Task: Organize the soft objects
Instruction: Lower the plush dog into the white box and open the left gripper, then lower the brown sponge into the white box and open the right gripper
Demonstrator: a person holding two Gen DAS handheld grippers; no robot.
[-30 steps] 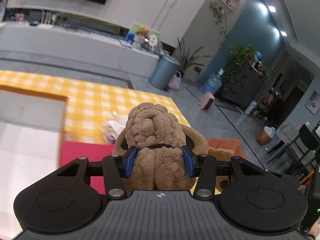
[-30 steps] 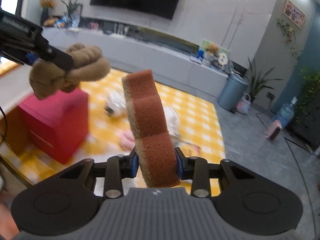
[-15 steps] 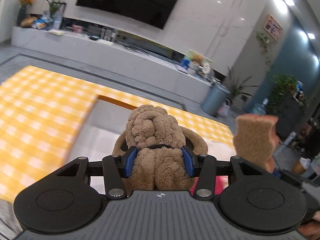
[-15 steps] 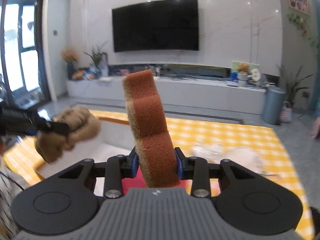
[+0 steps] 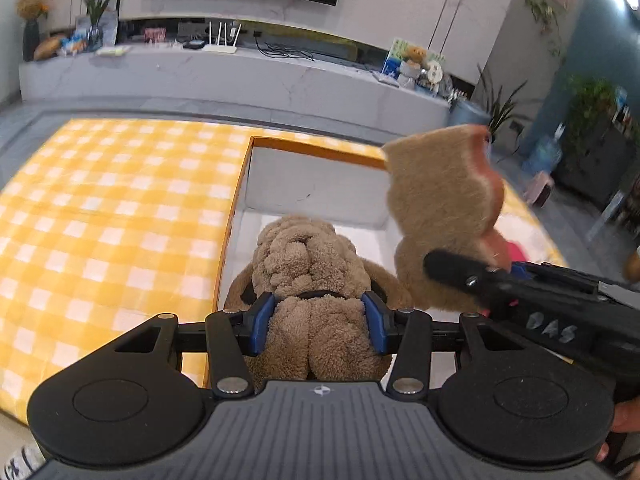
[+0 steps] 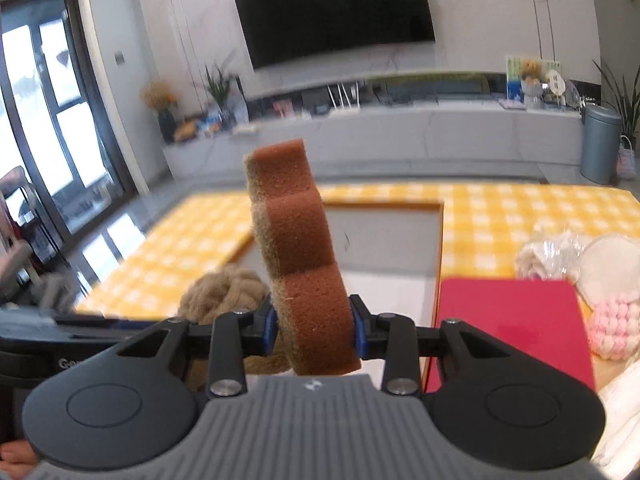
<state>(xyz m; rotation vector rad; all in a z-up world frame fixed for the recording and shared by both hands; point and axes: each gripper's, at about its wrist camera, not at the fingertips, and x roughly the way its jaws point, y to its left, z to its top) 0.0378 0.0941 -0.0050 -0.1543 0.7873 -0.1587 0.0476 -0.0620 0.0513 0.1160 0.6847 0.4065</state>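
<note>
While our left claw [image 5: 318,326] clamps the plush dog [image 5: 308,280] — head pointing away — "DAS" shows on the right claw's [image 6: 314,330] body. It grips the sponge [image 6: 298,256] upright over the box [image 6: 384,240].

Left gripper [image 5: 318,322] is clamped on a brown plush dog [image 5: 308,276], blue pads pressed into both flanks. Beyond it lies an open box [image 5: 316,184] with an orange rim and pale interior, set on a yellow checked cloth [image 5: 116,208]. Right gripper [image 5: 500,276] enters alongside, gripping a wavy sponge [image 5: 436,204] upright over the box.
</note>
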